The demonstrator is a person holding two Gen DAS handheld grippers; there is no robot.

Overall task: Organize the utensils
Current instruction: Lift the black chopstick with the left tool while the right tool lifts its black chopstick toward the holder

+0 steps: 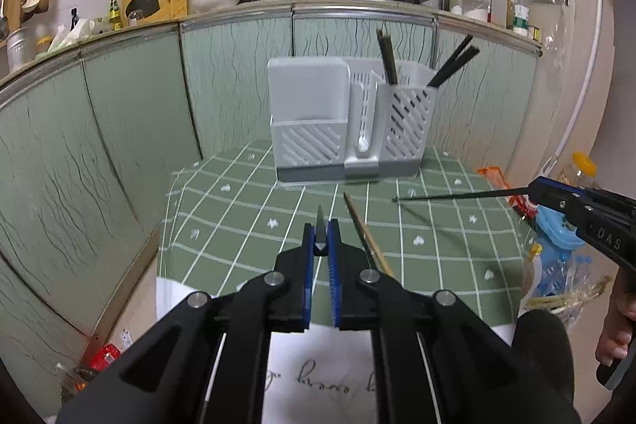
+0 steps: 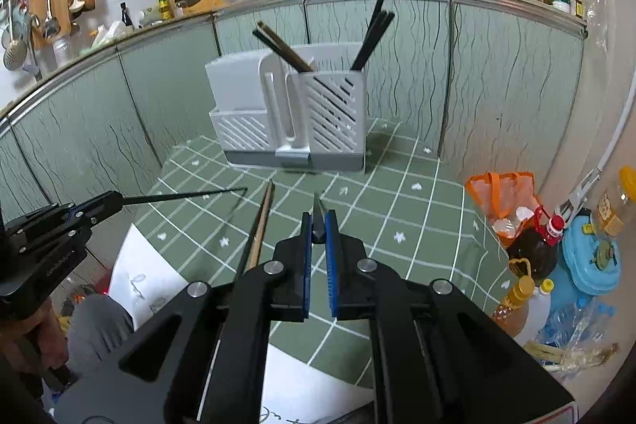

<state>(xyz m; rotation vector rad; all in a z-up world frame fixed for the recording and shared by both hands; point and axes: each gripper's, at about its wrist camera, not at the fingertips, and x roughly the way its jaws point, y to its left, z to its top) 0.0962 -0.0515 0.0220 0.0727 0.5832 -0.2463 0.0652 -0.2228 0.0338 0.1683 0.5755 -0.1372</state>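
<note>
I have the left gripper (image 1: 321, 239) clamped on a dark chopstick (image 2: 187, 196); in the right wrist view it juts out level from the pads toward the middle of the desk (image 1: 246, 225), its tip in the air above the green checked cloth. My right gripper (image 2: 318, 225) is likewise closed on a second dark chopstick (image 1: 457, 194), which in the left wrist view reaches in from the right side, also clear of the cloth. Each camera sees only the pointed butt end of its own stick pinched between the blue pads. Between the two grippers a pair of chopsticks (image 2: 260, 225), one brown and one darker, lies flat on the cloth, pointing toward the white utensil holder (image 1: 342, 122). The holder stands upright at the far end of the desk, close to the green cabinet doors (image 1: 131, 114). Several dark chopsticks already lean in its slotted compartments, some toward the middle, some at the right end
</note>
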